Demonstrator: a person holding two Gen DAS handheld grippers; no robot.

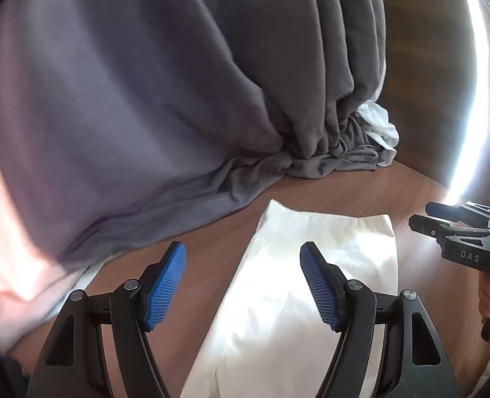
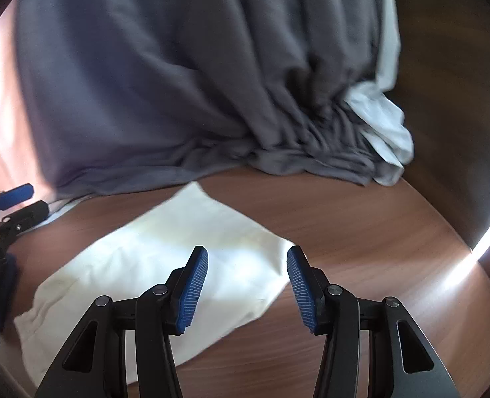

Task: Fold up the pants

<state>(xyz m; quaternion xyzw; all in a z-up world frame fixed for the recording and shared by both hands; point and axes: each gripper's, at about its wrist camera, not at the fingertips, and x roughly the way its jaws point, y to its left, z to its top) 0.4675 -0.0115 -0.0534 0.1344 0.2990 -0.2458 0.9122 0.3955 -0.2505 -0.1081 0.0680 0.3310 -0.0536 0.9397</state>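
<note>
Wooden floor (image 2: 361, 232) carries the folded white pants (image 1: 311, 282); my left gripper (image 1: 243, 287) and right gripper (image 2: 247, 287) hover spread, empty.

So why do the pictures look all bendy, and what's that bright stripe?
Both wrist cameras use fisheye lenses, so the wooden floor curves. Left wrist view: sun glare streaks down the right edge and whitens the pants. Right wrist view: a glare arc at right, and the grey bedding looks blurred.
</note>
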